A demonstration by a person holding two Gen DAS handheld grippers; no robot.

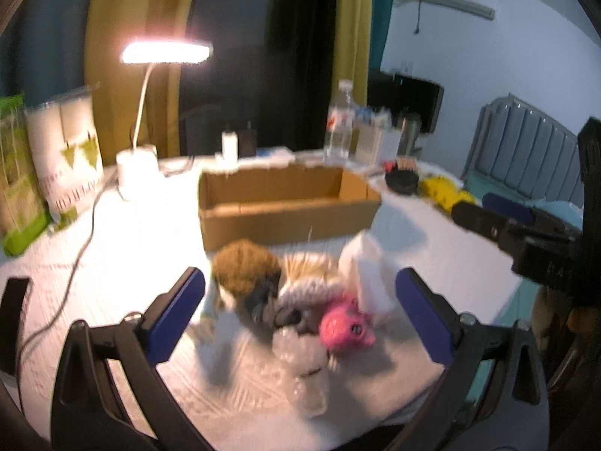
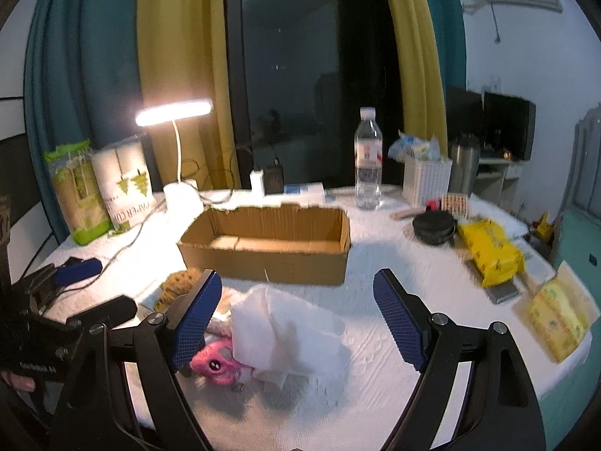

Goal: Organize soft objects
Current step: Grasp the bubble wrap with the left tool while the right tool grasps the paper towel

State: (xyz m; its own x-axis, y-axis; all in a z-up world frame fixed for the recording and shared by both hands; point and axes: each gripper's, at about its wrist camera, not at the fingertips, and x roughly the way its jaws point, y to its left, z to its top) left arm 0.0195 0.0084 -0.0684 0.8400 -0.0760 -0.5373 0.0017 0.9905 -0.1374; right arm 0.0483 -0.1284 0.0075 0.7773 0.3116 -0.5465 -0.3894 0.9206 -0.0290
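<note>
The soft things lie heaped on the white tablecloth [image 2: 375, 387], just in front of the empty cardboard box [image 2: 265, 251]. In the left wrist view the pile fills the lower centre of the frame: a brown fuzzy plush [image 1: 246, 270], a grey knitted piece [image 1: 308, 289], a pink plush toy [image 1: 347, 327], a white cloth [image 1: 370, 274] and some crumpled clear plastic [image 1: 304, 368] nearest the camera.

The pile sits straight ahead of the left gripper [image 1: 300, 314], between its blue pads, with the box directly beyond it in the upper middle of the frame. Its jaws stand wide apart and hold nothing.

In the right wrist view the white cloth [image 2: 285, 330] is in the lower centre, covering part of the pink plush toy [image 2: 214, 364]. The brown fuzzy plush [image 2: 180, 282] peeks out at the left, behind the near pad. The right gripper [image 2: 300, 323] is likewise spread wide and empty, with the cloth between its pads and slightly left of centre.

Both tools hover close over the heap. The left looks better lined up on the plush toys, the right on the cloth. Blur hides finer detail.
</note>
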